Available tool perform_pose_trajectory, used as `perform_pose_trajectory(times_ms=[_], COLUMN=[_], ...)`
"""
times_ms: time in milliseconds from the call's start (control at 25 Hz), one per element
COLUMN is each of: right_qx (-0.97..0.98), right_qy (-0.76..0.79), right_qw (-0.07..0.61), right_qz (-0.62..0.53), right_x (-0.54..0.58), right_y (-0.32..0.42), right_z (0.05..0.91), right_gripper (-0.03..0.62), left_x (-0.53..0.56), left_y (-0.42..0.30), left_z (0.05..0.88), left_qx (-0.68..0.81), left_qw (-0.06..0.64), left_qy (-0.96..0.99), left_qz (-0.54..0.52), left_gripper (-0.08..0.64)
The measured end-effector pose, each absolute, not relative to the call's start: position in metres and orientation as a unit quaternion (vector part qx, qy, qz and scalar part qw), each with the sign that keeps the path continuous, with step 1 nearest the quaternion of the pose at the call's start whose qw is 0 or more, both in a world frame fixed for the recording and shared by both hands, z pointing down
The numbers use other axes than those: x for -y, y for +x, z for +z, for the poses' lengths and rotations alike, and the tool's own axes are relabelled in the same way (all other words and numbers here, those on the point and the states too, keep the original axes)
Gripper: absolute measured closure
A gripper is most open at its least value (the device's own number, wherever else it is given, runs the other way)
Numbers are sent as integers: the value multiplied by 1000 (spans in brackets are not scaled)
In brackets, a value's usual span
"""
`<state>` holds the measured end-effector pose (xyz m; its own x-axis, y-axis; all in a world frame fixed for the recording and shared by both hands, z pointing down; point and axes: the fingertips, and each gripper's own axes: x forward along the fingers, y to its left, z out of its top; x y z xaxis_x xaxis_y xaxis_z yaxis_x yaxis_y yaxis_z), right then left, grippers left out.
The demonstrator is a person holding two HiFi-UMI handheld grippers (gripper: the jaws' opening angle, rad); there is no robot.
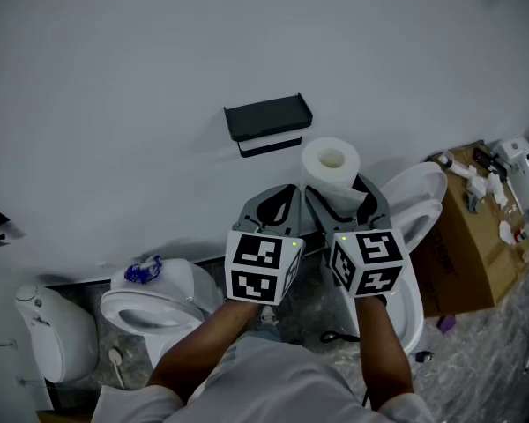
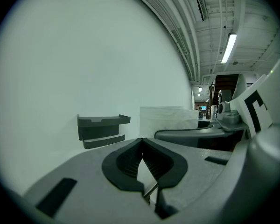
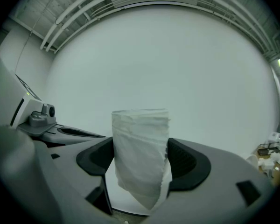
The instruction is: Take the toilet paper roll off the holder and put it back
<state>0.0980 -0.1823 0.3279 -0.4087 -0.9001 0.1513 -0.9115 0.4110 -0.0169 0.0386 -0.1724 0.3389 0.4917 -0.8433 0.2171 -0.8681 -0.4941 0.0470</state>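
Note:
The white toilet paper roll (image 1: 331,174) stands upright, off the holder, with my right gripper (image 1: 339,203) shut on it; the roll (image 3: 141,155) fills the gap between the jaws in the right gripper view, a loose sheet hanging below. The black wall holder (image 1: 268,123) with its bar sits on the white wall just up and left of the roll, nothing on it. My left gripper (image 1: 282,208) is shut and holds nothing, right beside the right one. From the left gripper view the holder (image 2: 102,129) lies ahead to the left and the roll (image 2: 167,119) to the right.
A white toilet (image 1: 154,298) with a blue object (image 1: 144,271) on it stands lower left. Another toilet (image 1: 414,203) is at the right, beside a cardboard box (image 1: 476,236) with clutter. A white bin (image 1: 55,333) sits far left.

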Motion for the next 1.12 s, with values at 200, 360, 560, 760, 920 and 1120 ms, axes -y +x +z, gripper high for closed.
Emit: perform_pose_trajectory(times_ms=[200,360,560,760,920,1120], right_qx=[837,837,838,838,838,838], right_qy=[541,542,542,542,541,542], right_qw=[59,58,56,57,57,56], right_qz=[47,45,42,38,36,33], right_x=[188,191,199,208,214,226], right_y=[95,92,87,80,77,76], right_z=[325,322,317,312,307,300], right_gripper=[236,236,236,236,236,236], left_x=[179,183,192,203,211,223], left_y=[34,30,25,18,18,15], left_z=[339,340,339,336,334,334], left_qx=[497,497,496,494,489,485], left_qw=[77,78,78,76,74,80], left_qy=[860,860,861,863,866,868], left_qz=[83,83,81,77,75,71], left_gripper=[555,555,555,557,555,557])
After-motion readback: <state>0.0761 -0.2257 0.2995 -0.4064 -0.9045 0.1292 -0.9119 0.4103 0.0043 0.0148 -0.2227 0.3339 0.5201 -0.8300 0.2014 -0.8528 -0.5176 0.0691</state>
